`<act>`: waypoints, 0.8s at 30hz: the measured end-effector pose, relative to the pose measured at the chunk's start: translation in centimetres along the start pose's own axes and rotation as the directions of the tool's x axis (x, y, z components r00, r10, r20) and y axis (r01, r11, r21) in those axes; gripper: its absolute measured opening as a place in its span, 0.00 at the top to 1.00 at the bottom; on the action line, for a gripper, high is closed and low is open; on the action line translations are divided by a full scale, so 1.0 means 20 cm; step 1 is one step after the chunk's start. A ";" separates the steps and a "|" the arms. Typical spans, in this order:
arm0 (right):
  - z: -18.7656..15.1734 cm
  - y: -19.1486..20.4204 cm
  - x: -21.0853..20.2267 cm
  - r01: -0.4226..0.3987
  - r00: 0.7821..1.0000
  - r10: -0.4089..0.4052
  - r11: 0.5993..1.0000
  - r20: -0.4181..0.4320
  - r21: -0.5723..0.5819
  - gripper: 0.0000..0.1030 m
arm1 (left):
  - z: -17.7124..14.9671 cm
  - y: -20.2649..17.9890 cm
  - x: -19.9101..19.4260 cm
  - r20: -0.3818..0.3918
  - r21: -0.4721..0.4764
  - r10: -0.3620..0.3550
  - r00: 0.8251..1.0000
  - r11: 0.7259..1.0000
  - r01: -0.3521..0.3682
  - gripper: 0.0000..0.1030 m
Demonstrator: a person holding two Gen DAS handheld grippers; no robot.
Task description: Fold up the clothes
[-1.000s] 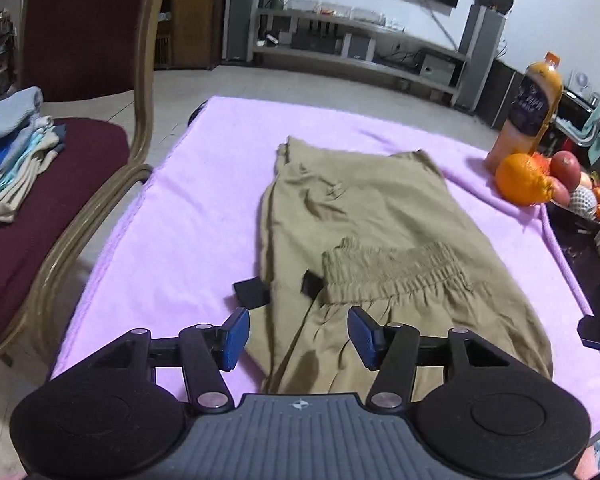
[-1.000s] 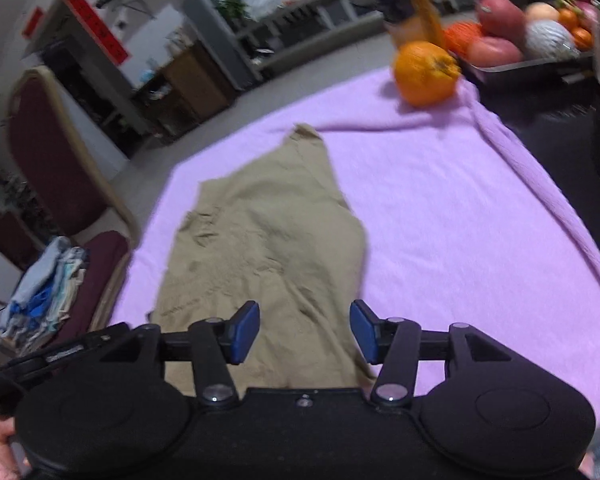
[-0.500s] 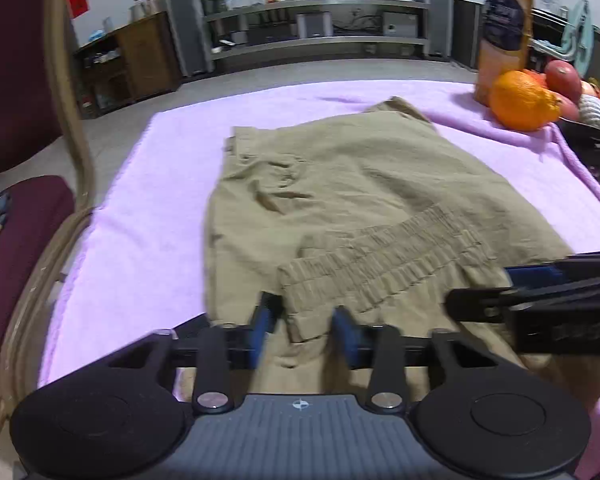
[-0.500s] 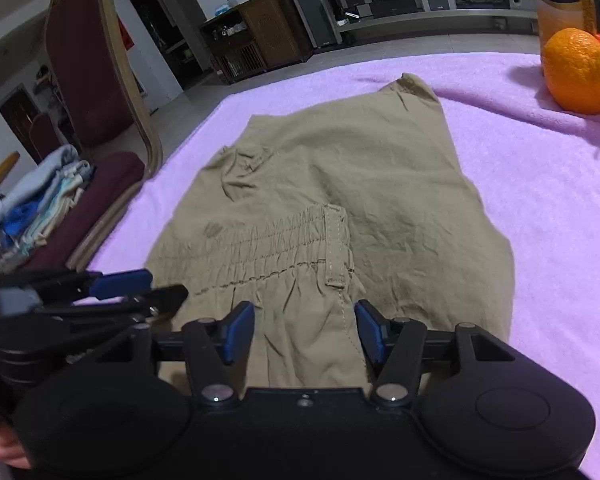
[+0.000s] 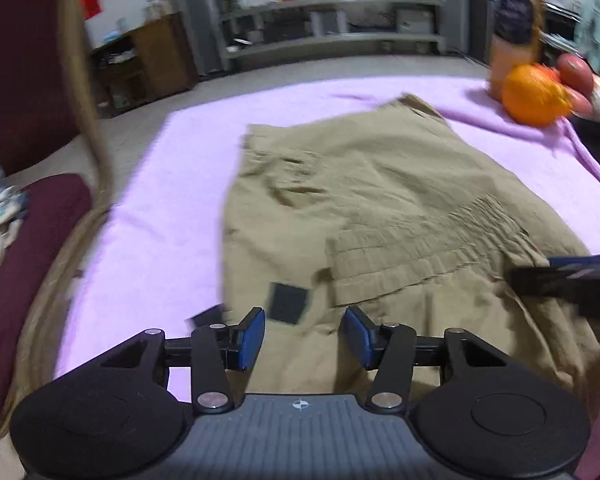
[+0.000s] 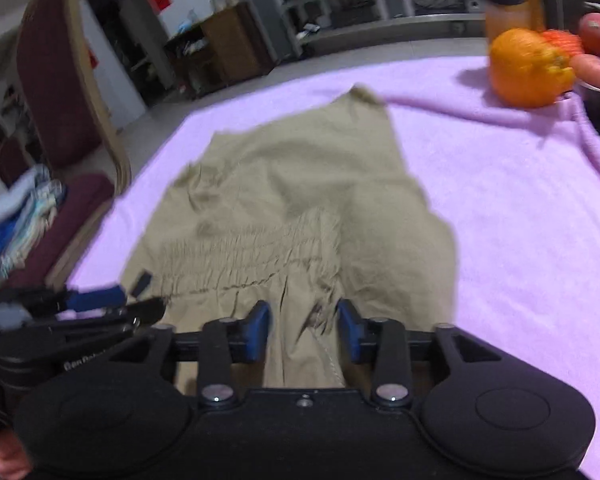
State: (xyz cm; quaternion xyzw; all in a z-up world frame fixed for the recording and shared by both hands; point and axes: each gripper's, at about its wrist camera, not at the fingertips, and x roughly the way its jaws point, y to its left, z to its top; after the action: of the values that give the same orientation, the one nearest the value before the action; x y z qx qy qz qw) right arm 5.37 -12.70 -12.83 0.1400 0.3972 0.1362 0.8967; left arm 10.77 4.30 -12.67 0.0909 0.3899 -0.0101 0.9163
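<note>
Both jaws are opening: the left gripper (image 5: 304,334) and right gripper (image 6: 302,330) have released the khaki trousers (image 5: 380,200), leaving the waistband (image 6: 252,252) folded over, fold laid

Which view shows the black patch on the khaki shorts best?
The left wrist view: the black patch lies large and square on the khaki shorts, just ahead of the left gripper. The right wrist view shows it small and slanted at the shorts' left edge.

Right hand-held gripper (image 6: 304,330) opening over folded khaki shorts (image 6: 292,208)
</note>
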 end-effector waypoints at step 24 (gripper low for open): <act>-0.15 -0.26 -0.26 0.214 0.977 -0.214 0.976 0.000 0.040 0.90 | -0.26 0.26 -0.25 -0.099 -0.184 -0.041 0.994 0.983 0.022 0.63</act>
State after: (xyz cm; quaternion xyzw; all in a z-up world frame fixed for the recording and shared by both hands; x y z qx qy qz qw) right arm 0.38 -18.86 -13.05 0.1148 0.4106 0.0306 0.9041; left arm 4.14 10.14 -11.82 0.0006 0.4369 0.0160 0.8994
